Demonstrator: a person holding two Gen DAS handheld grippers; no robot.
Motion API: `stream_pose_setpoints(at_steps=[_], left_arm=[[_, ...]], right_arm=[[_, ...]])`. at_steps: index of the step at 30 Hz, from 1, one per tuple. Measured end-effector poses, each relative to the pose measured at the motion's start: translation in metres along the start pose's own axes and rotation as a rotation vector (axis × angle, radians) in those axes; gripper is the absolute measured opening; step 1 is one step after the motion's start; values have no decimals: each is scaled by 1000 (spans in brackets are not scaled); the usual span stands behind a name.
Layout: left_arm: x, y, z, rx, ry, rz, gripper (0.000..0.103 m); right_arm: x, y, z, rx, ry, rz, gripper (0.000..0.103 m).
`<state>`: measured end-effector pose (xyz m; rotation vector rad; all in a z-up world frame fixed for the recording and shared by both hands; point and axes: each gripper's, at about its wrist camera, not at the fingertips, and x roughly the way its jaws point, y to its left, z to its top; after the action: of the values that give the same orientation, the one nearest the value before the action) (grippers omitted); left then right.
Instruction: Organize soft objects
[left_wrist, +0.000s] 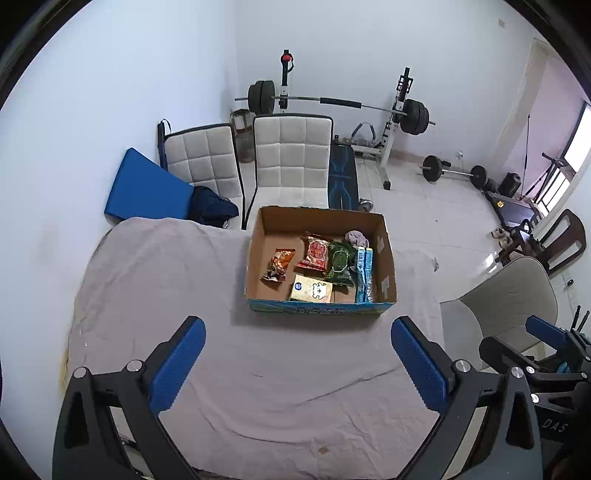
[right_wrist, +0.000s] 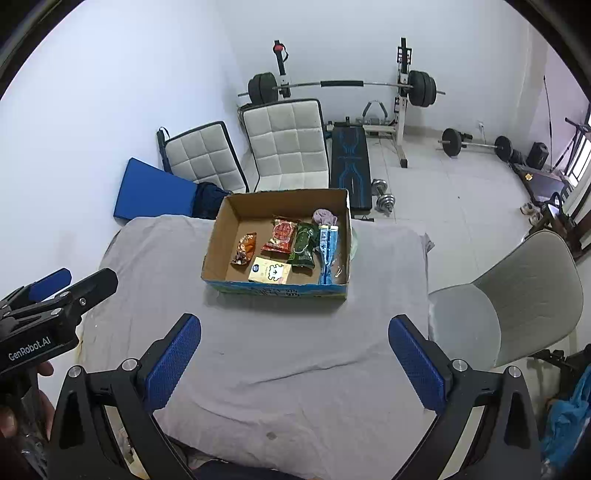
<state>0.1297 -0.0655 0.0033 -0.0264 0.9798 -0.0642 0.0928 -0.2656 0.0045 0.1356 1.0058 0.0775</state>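
left gripper (left_wrist: 297, 363): jaws spread wide, blue pads (left_wrist: 177, 365) facing each other, nothing between them | right gripper (right_wrist: 293, 360): jaws also wide apart, holding nothing | both at the near side, side by side, pointing to the far side

Barbell on rack (left_wrist: 334, 103) against far wall; two white padded chairs (left_wrist: 291, 155) before it, blue mat (left_wrist: 144, 186) leaning left, grey chair (right_wrist: 517, 299) right.

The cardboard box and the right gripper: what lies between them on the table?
Only bare grey cloth lies between the open right gripper and the cardboard box, as the right wrist view shows.
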Motion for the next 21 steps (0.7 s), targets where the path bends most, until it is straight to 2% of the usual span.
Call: stream_pose_setpoints(at_steps=[9,16,21], left_arm=[[-6,3,-9,-6,1,25,103],[-4,0,-11,7,-19,45,103],[3,-3,-9,13,-39,75,103]], right_arm=[[-19,3,-8,2,-30,-8,103],[-9,-2,-1,26,-40,-29,103],[-2,-4,8,30,-59,-79,103]])
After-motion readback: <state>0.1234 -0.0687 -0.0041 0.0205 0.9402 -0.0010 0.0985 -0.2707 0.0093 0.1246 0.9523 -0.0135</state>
